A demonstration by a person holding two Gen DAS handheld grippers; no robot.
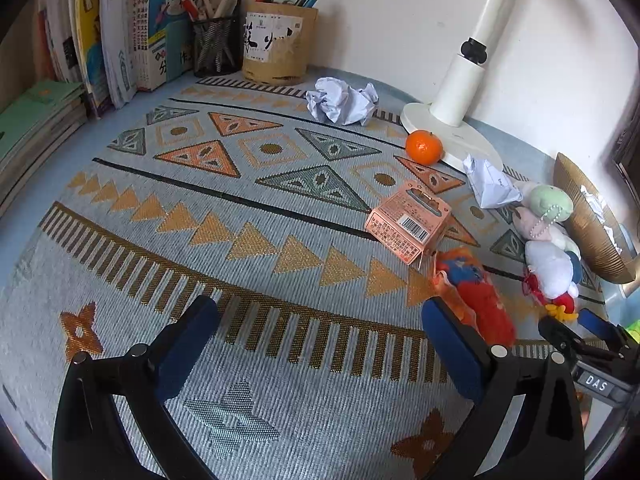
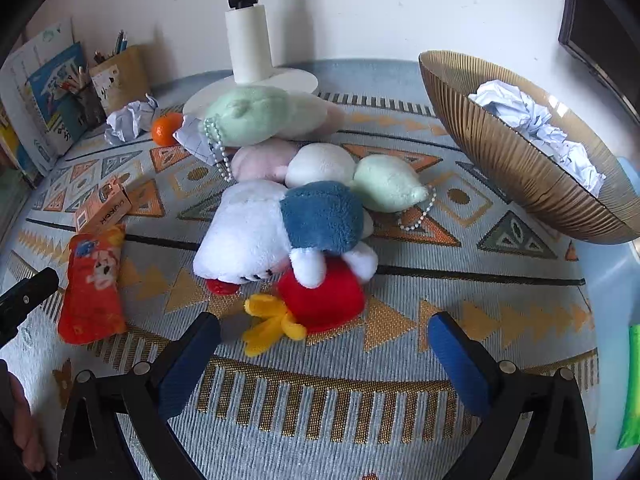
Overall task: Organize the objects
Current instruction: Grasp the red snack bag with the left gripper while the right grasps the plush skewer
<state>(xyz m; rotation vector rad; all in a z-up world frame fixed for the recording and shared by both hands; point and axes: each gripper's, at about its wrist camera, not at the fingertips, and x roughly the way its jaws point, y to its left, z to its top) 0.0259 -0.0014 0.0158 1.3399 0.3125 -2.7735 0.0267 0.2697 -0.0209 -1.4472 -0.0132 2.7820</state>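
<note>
Both spread wide, holding nothing: right gripper [image 2: 324, 344] aimed at plush duck [image 2: 280, 240], twelve o'clock; left gripper [image 1: 320, 340] over bare worktop [image 1: 280, 360].

- A patterned woven mat [image 1: 224, 216] covers the desk.
- On it: crumpled paper [image 1: 342, 100], a tangerine [image 1: 424, 146], a pink carton [image 1: 408, 222], an orange-red snack packet [image 2: 94, 284].
- Plush toys [image 2: 280, 220] lie heaped beside a ribbed gold bowl [image 2: 504, 160].
- Lamp base [image 1: 460, 140], pen holders [image 1: 280, 44] and books [image 1: 120, 32] line the wall.
</note>
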